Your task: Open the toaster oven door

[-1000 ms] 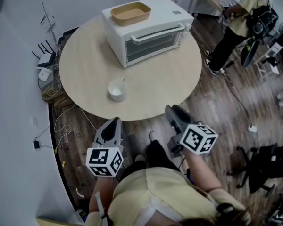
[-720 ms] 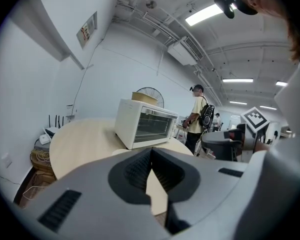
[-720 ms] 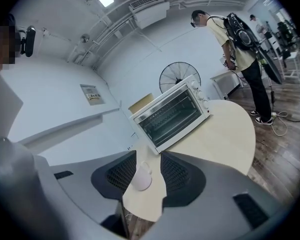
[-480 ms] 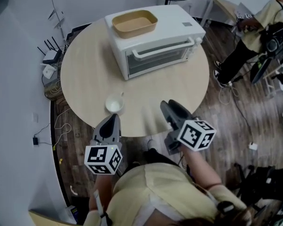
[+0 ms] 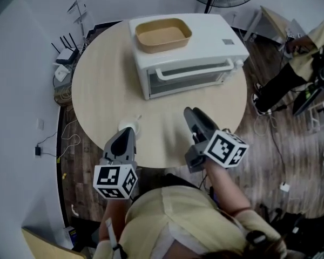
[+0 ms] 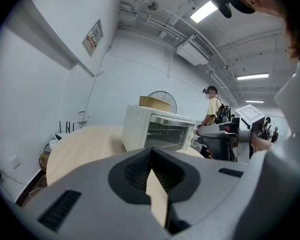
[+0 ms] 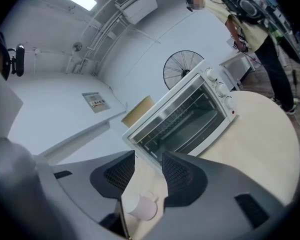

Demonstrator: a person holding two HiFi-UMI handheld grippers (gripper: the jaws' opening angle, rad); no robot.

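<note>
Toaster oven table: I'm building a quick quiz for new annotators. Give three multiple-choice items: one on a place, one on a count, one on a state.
1. Where is the tan tray? A on top of the oven; B inside the oven; C on the floor.
2. How many cups stand on the table? A none; B one; C three.
3. The oven door is: A shut; B hanging open; C missing.
Key: 1A, it rests on the oven's roof; 2B, one white cup near the edge; 3A, door flush with the front.
</note>
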